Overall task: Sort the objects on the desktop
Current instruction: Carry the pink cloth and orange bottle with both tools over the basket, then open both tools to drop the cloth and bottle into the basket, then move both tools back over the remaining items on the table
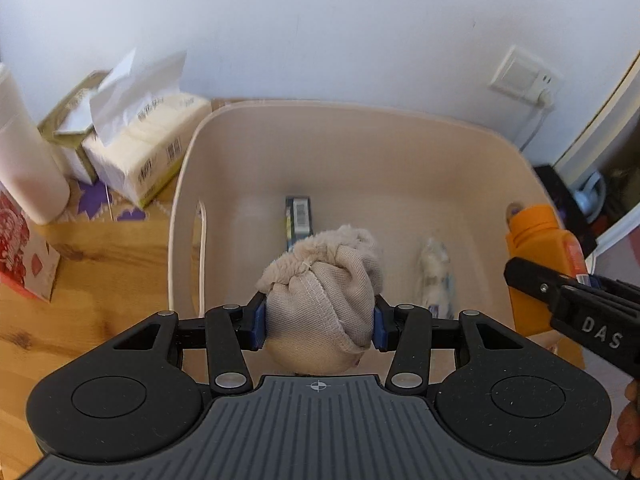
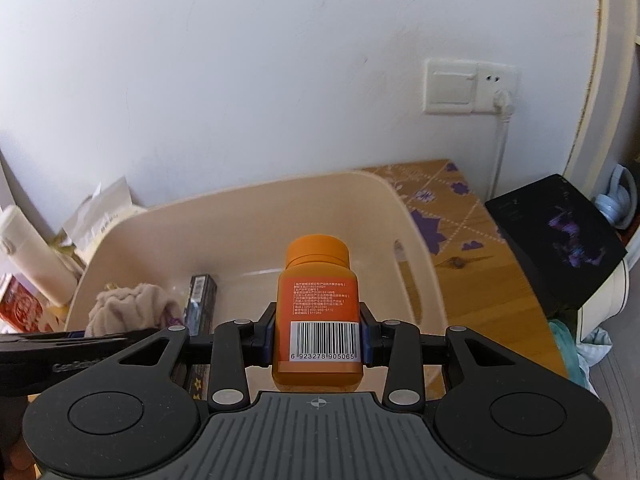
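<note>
bin: box and packet inside
left hand-held gripper: clamps sock over bin
right hand-held gripper: clamps bottle over bin
left: drop both

Left tongs: pitched steeply downward, blue pads pressed against both flanks of a beige bundled sock, arms part-spread. Right tongs: likewise angled downward, pads clamped on the lower body of an orange bottle standing upright between them. In the left wrist view the right tongs enter at 3 o'clock; fingertips show at 4 o'clock.
</note>
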Tool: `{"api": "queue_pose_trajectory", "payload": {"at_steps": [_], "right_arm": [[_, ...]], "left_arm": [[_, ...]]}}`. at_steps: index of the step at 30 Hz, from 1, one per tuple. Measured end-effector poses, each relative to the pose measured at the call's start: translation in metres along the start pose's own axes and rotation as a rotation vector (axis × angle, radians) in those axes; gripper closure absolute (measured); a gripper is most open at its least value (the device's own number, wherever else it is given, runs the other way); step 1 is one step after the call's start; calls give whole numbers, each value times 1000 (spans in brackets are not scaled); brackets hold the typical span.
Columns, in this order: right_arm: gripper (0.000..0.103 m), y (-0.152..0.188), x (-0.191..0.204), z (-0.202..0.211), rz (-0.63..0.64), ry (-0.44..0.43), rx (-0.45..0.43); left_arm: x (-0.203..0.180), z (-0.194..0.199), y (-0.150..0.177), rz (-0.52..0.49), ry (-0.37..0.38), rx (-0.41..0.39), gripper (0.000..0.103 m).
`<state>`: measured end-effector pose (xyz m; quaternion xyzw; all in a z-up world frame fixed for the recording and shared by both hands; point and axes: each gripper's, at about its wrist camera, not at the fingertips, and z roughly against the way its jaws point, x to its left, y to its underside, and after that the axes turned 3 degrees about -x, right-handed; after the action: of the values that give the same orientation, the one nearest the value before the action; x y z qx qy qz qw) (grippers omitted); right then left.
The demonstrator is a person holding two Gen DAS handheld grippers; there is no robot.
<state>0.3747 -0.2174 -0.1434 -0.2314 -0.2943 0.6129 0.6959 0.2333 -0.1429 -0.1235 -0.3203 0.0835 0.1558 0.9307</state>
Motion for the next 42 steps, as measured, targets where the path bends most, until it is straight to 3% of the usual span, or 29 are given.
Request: {"api": "queue_pose_trajectory", "payload": {"at_steps": [11,18,19,21,26,32,39,42], "right_arm": [[67,13,15,-27,100,18,71],[67,19,13,-28,112,-6,86],[57,19,13,-28,115,-7,85],[55,18,11,-24,108,-1,71],[38,17,1,-14,68,8,42],[26,16,-9,2,42,14,2],[24,21,-10,23,33,-3,-35],[16,24,-10,34,29,-2,-50]], "left_arm": [[-10,-5,2,-63,4,40,53],[-17,-5,3,-72,1,54,41],[-18,-5,3,-75,1,58,40],[-19,-5,4,-75,0,59,39],[-17,2,3,-48,-4,45,31],[-17,19,2,-42,4,2,31],[-15,47,7,-38,16,-49,31],[-13,59,11,-44,19,-63,31]]}}
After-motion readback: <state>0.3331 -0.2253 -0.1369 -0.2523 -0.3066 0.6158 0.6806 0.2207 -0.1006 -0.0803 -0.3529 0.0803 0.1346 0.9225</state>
